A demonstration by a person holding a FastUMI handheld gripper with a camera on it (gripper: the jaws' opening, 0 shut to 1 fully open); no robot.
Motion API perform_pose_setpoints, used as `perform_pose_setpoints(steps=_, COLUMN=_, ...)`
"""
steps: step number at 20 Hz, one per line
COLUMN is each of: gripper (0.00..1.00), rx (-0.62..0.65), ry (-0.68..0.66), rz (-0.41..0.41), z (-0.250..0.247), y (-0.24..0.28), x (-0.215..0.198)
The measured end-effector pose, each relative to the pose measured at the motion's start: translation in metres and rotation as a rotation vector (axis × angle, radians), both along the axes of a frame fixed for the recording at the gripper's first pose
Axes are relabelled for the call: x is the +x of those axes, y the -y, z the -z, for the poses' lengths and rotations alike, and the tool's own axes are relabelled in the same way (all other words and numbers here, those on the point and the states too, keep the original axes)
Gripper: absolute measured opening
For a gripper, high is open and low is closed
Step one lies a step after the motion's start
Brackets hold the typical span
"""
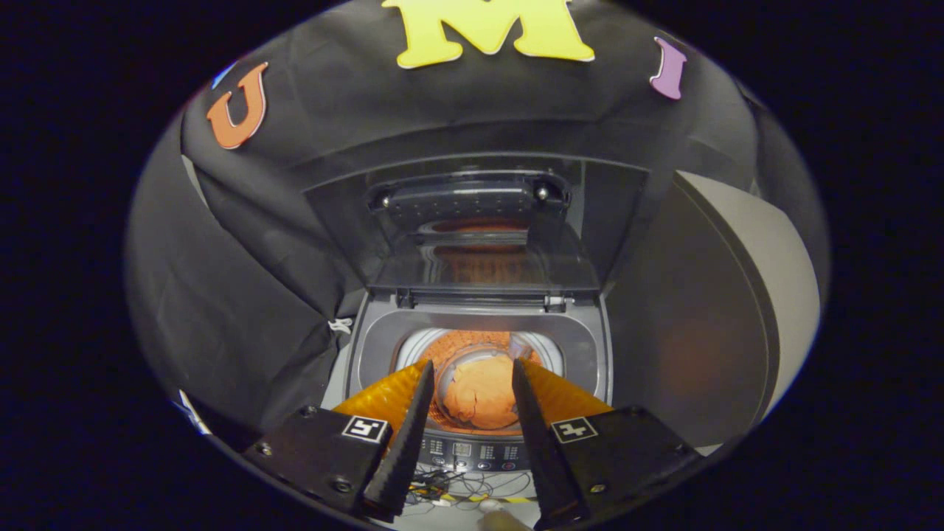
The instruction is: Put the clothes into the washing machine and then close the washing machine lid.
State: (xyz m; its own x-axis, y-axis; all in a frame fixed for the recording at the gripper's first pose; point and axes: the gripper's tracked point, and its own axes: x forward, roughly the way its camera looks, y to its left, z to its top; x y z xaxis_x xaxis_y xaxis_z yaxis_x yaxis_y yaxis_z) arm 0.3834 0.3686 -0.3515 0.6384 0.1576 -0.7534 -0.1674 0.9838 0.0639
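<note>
Your gripper (472, 376) hangs spread and empty above the drum, the orange clothes (479, 398) already inside. The raised lid (483, 243) stands beyond the fingertips; reach there next.

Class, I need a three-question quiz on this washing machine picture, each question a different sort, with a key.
1. True or false: the washing machine lid is shut.
2. Where is the orange cloth? A) in the drum B) on the floor C) held by the claw
3. Fill in: the claw's fingers are ____, with nothing between them.

Key: 1 false, the lid stands up. 2 A. 3 open.
</note>
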Motion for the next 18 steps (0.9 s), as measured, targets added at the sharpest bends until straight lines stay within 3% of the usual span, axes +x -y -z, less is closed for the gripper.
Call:
perform_pose_setpoints(steps=9, gripper=0.67, rx=0.028, ry=0.177, rz=0.011, z=-0.115, y=0.013, x=-0.047)
perform_pose_setpoints(steps=18, gripper=0.67, rx=0.05, ry=0.312, rz=0.009, z=-0.195, y=0.017, x=-0.039)
